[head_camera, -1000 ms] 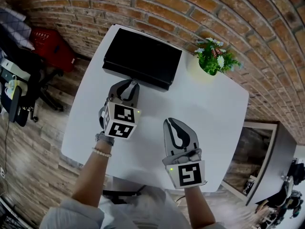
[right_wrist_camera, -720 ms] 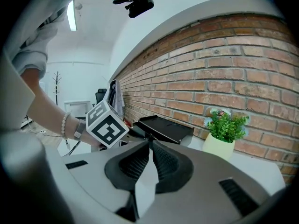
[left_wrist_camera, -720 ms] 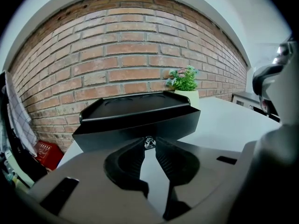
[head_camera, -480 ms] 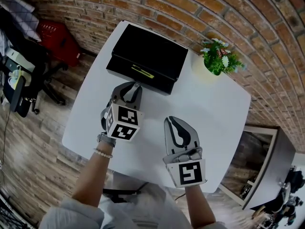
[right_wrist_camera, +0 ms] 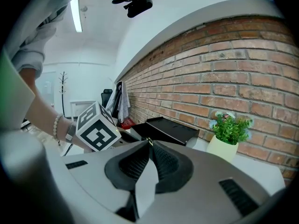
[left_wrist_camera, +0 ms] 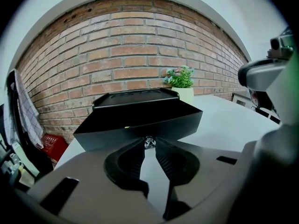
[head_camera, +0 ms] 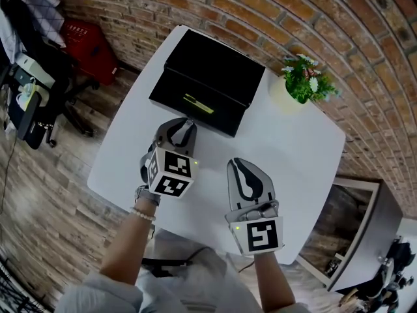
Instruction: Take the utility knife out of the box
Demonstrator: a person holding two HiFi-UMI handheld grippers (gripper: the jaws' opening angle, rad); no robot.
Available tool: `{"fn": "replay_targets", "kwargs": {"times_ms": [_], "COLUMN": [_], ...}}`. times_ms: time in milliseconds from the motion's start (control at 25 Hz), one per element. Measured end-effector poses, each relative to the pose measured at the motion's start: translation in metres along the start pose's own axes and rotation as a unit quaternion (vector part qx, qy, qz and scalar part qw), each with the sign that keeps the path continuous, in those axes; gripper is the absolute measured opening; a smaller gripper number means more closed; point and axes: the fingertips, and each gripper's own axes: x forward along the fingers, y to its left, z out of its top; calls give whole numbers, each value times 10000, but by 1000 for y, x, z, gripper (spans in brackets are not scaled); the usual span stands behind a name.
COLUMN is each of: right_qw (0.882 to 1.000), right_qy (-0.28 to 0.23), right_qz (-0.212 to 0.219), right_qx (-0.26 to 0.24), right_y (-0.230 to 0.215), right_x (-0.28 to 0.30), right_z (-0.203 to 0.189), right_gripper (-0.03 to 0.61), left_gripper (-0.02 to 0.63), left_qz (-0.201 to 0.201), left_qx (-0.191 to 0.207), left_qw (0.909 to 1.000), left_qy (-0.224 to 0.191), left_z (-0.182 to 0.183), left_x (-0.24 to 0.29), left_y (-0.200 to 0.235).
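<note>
A black drawer-style box (head_camera: pixel 218 64) stands at the far side of the white table (head_camera: pixel 287 142). Its tray (head_camera: pixel 174 91) is slid out toward me, and a yellow-green utility knife (head_camera: pixel 197 103) lies inside it. My left gripper (head_camera: pixel 187 122) is at the tray's front wall, shut on a small silvery pull tab (left_wrist_camera: pixel 149 142). In the left gripper view the front wall of the box (left_wrist_camera: pixel 140 120) fills the space just past the left gripper (left_wrist_camera: pixel 149 143). My right gripper (head_camera: pixel 240 165) hovers shut and holding nothing, nearer to me and right of the box; the right gripper (right_wrist_camera: pixel 149 143) points toward the box (right_wrist_camera: pixel 168 129).
A potted plant (head_camera: pixel 301 80) in a pale pot stands at the table's far right corner, right of the box. A red crate (head_camera: pixel 88 41) and a dark chair (head_camera: pixel 32 77) are on the wood floor to the left. A brick wall runs behind the table.
The box's tray has slid out toward me with my left gripper at its front, and the knife inside has come into sight. The right gripper has barely moved.
</note>
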Motion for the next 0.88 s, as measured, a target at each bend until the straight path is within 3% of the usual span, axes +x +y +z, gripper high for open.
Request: {"fn": "replay_targets", "kwargs": {"times_ms": [600,880], "right_qw": [9999,9976], "right_qy": [0,305], "right_qz": [117,540], "right_qx": [-101,-302], "right_y": [8,4], "right_x": [-7,8], "right_z": [7,18], "right_gripper": [54,55], "left_gripper": [86,65], "left_qz": [-25,-87], "left_qx": [-242,-322], "left_qw": [9997,9994], "left_qy": [58,46], "left_z": [-17,-18], "left_x": [-19,-43], "left_y": [-9,-7]}}
